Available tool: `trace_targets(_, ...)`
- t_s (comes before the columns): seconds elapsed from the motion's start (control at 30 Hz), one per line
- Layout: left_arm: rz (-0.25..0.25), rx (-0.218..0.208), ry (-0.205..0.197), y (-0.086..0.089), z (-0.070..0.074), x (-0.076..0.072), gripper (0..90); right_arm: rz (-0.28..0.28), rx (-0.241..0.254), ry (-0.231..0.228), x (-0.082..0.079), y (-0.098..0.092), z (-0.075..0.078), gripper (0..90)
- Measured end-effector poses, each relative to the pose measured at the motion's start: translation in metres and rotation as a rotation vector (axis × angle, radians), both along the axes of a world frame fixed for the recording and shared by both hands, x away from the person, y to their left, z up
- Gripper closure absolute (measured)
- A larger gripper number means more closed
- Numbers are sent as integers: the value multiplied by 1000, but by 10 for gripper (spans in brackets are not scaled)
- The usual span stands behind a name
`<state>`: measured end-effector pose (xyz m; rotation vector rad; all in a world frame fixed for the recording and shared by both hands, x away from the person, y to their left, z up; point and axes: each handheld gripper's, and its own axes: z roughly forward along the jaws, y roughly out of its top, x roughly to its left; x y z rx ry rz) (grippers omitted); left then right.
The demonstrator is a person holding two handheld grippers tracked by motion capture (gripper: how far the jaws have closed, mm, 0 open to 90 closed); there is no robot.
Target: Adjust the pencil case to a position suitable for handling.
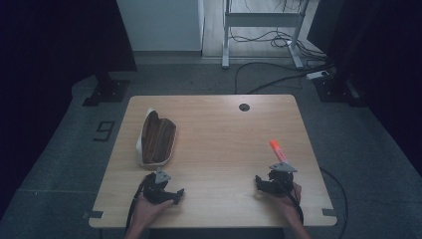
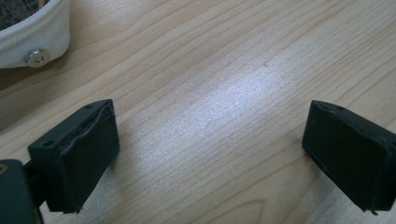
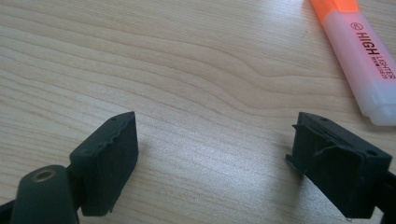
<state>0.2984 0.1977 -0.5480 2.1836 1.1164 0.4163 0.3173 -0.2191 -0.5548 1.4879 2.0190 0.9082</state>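
left claw (image 1: 171,195): released, empty, near-left on light wooden counter (image 1: 219,144) | open white fabric case with brown lining (image 1: 156,138): just beyond it | right claw (image 1: 266,181): released, empty, near-right | orange plastic highlighter pen (image 1: 277,151): flat, just beyond it, untouched

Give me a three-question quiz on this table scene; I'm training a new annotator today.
1. True or false: the left gripper holds the open case.
2. Which thing lies nearest the right gripper: A) the highlighter, B) the case, C) the cable hole?
3. What do both gripper views show between the jaws?

Key:
1. False; its jaws stand apart over bare table.
2. A.
3. Only wood; both grippers are open and hold nothing.
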Motion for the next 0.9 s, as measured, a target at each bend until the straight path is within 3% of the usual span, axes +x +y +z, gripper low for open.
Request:
trace_targets(0.37, 19, -40, -15, 3, 2, -2, 149, 2, 0, -2, -1, 0, 0, 149)
trace_targets(0.67, 35, -93, -113, 5, 24, -12, 198, -1, 0, -1, -1, 0, 0, 149)
trace_targets(0.9, 69, -114, -162, 17, 42, -17, 227, -1, 0, -1, -1, 0, 0, 151)
